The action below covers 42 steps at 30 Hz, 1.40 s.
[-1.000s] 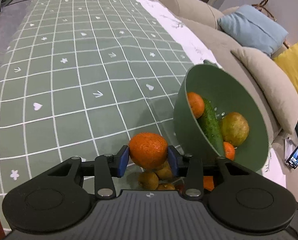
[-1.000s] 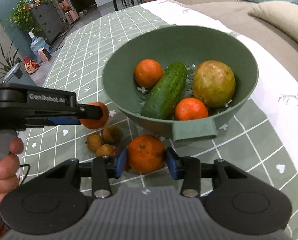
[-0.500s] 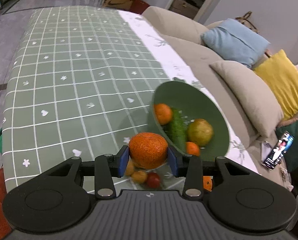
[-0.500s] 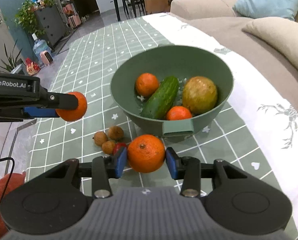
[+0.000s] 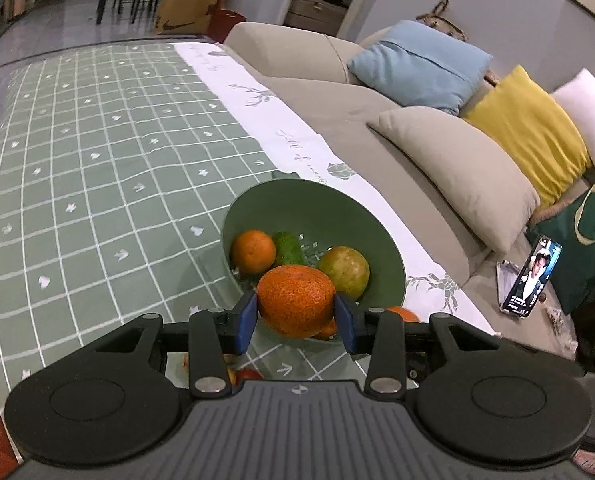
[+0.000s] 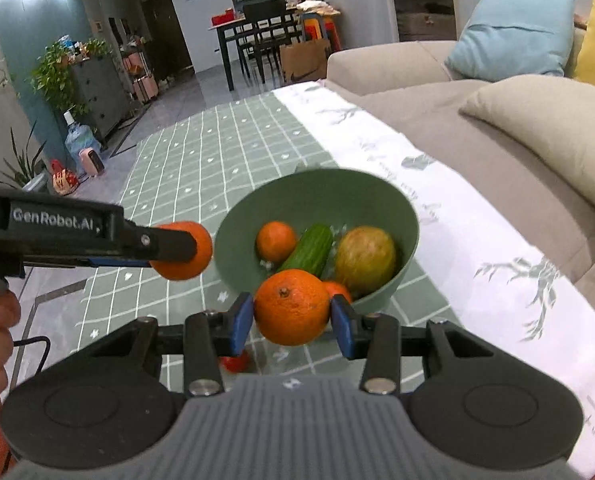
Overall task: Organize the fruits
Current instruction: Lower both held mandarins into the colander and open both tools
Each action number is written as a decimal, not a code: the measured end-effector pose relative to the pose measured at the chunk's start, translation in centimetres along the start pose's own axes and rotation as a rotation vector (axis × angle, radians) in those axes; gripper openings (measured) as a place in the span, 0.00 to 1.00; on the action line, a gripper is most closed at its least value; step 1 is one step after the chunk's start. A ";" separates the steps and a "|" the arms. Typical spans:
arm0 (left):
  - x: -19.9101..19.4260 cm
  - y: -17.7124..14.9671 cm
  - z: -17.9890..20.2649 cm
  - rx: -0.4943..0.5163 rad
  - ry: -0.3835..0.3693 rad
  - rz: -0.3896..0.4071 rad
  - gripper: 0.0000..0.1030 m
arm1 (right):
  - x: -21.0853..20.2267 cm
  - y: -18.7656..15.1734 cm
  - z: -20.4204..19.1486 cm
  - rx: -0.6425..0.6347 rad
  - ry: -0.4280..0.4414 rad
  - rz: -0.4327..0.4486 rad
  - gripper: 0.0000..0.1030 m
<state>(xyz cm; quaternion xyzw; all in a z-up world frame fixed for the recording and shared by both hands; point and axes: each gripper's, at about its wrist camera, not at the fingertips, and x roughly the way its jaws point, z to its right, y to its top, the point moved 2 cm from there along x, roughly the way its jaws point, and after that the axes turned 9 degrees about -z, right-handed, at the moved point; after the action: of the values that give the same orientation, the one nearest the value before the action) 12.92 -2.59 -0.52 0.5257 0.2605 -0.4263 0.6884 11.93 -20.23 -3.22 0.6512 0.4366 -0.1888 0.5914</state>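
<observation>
A green colander bowl (image 5: pixel 361 216) (image 6: pixel 393 204) stands on the checked tablecloth and holds a small orange (image 6: pixel 275 241), a cucumber (image 6: pixel 311 249), a yellow-green round fruit (image 6: pixel 364 255) and another orange, partly hidden. My left gripper (image 5: pixel 296 318) is shut on an orange (image 5: pixel 296 300), held above the near left of the bowl; it also shows in the right wrist view (image 6: pixel 185 250). My right gripper (image 6: pixel 292 320) is shut on a second orange (image 6: pixel 292 306), held above the bowl's near rim.
Small fruits, one red (image 6: pixel 235 361), lie on the cloth (image 5: pixel 97 184) under the grippers. A beige sofa (image 5: pixel 417 128) with cushions runs along the table's right side. A phone (image 5: pixel 531 276) leans on the sofa seat.
Both grippers have risen with their oranges and now look down on the bowl from higher. The left gripper has moved closer to the bowl's left side.
</observation>
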 end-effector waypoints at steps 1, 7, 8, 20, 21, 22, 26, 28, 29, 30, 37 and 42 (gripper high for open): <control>0.2 0.3 0.1 0.011 0.004 -0.002 0.45 | 0.1 0.3 0.2 -0.003 -0.003 0.004 0.38; 2.4 1.8 0.4 0.061 0.047 -0.047 0.45 | 1.6 2.0 1.0 -0.043 -0.018 -0.008 0.38; 2.8 2.0 0.5 0.073 0.055 -0.058 0.45 | 1.9 2.3 1.1 -0.049 -0.018 -0.013 0.38; 7.2 3.1 0.3 0.168 0.137 -0.149 0.45 | 6.5 3.7 1.4 -0.110 -0.049 -0.090 0.38; 7.5 3.2 0.4 0.177 0.138 -0.158 0.45 | 6.8 3.7 1.5 -0.109 -0.047 -0.094 0.38; 7.8 3.3 0.5 0.184 0.139 -0.167 0.45 | 7.1 3.7 1.5 -0.110 -0.046 -0.099 0.38; 9.1 3.4 0.4 0.205 0.143 -0.205 0.45 | 8.0 3.7 1.6 -0.118 -0.048 -0.115 0.38; 9.5 3.4 0.3 0.208 0.145 -0.210 0.46 | 8.3 3.7 1.8 -0.116 -0.048 -0.123 0.38; 9.6 3.5 0.3 0.207 0.143 -0.206 0.46 | 8.5 3.7 1.8 -0.115 -0.048 -0.128 0.38; 9.7 3.6 0.3 0.208 0.142 -0.205 0.46 | 8.6 3.7 1.8 -0.114 -0.048 -0.132 0.38; 9.8 4.0 -0.1 0.202 0.160 -0.204 0.49 | 9.1 3.6 1.6 -0.125 -0.043 -0.138 0.39; 9.3 3.8 0.2 0.221 0.152 -0.191 0.56 | 8.9 3.7 1.5 -0.115 -0.042 -0.139 0.41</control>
<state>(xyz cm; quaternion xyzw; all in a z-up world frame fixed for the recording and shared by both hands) 20.83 -5.33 -6.02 0.6018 0.3123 -0.4747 0.5612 20.15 -18.23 -8.06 0.5802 0.4782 -0.2179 0.6223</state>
